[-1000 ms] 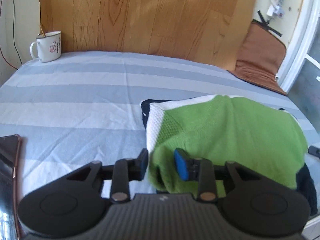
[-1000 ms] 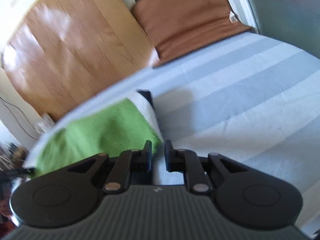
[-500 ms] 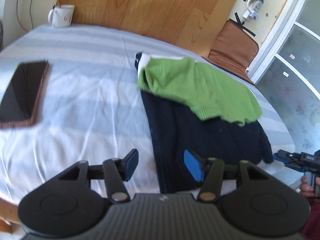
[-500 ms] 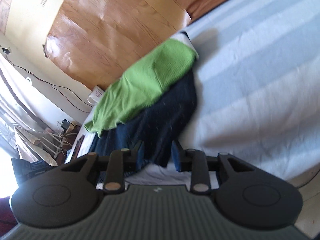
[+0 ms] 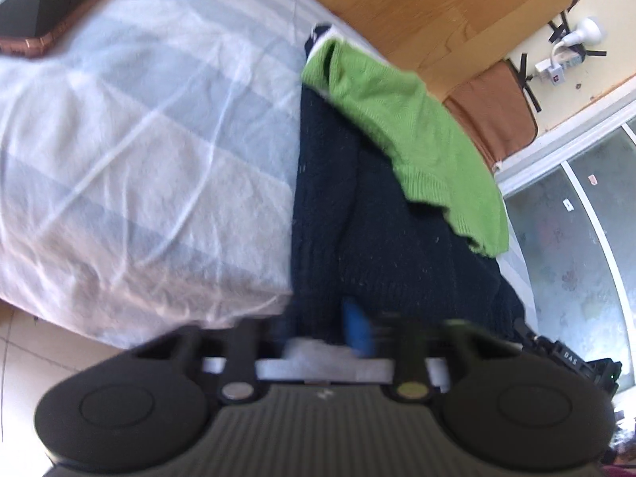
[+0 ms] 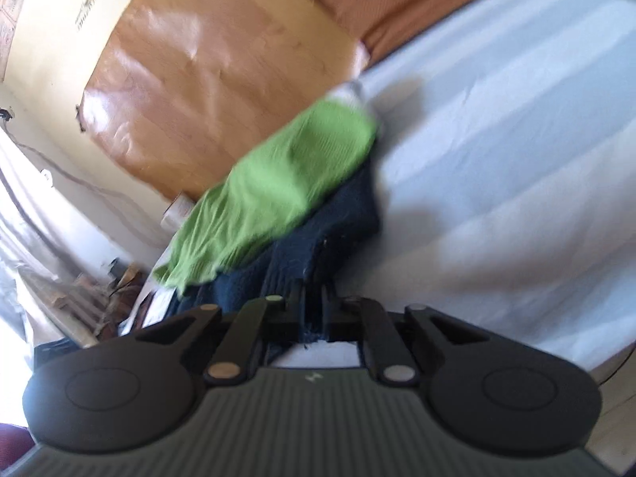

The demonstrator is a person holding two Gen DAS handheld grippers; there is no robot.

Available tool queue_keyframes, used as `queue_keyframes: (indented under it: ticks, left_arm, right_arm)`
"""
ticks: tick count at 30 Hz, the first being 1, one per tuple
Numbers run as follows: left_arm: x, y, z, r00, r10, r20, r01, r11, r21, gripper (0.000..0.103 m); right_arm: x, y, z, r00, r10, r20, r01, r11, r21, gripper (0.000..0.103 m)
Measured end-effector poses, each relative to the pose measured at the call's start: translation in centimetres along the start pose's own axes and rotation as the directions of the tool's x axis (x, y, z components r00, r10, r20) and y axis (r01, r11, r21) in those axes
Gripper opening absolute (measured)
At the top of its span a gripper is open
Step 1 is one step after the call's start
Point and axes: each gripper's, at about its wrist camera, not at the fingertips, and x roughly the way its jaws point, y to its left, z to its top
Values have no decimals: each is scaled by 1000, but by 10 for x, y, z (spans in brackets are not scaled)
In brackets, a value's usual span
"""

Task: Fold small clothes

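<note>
Now the dark blue knit garment [image 5: 381, 214] lies flat on the bed [image 5: 139, 151], with a green knit top [image 5: 401, 127] draped over its far end. Its long side runs from the near edge of the bed, by the tools, away toward the wooden headboard [image 5: 429, 12]. So the near end points at the person and the far end, under the green, points at the headboard.

Both tools sit at that near end, one at each corner. The left tool [image 5: 318, 330] has just been closing, and its blue pad [image 5: 355, 328] is pressed into the dark cloth — blur hides the other pad, but it looks pinched tight on the hem. The right tool [image 6: 313, 298] has just been closing too, with dark knit nipped between its two black pads.

I think the next move is to lift this near edge and carry it along the long side toward the green top — both hands going evenly, or the fold ends up crooked.

A phone [image 5: 59, 4] lies far off to the left on the bed.
</note>
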Motion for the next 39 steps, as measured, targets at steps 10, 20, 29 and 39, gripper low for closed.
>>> queue_keyframes:
  ticks: [10,20,29,39]
  left_arm:
    - [-55,6,20,980,-175,97,183,980,-81,8]
    - [-35,-52,155,952,-164,257,175,984,-20,8]
    - [27,-44,206,974,12,227,10,996,-94,15]
    - [75,-129,141,983,-80,168,10,925,380,18]
  right_arm:
    - [-16,-3,25,986,167,27,-168,985,44,9]
    - [90,33,146,989,143,39,-142,989,-27,10]
    - [129,30,137,993,9,115,2,996,-92,16]
    - [175,99,57,982,108,-154,-157,924,-349,16]
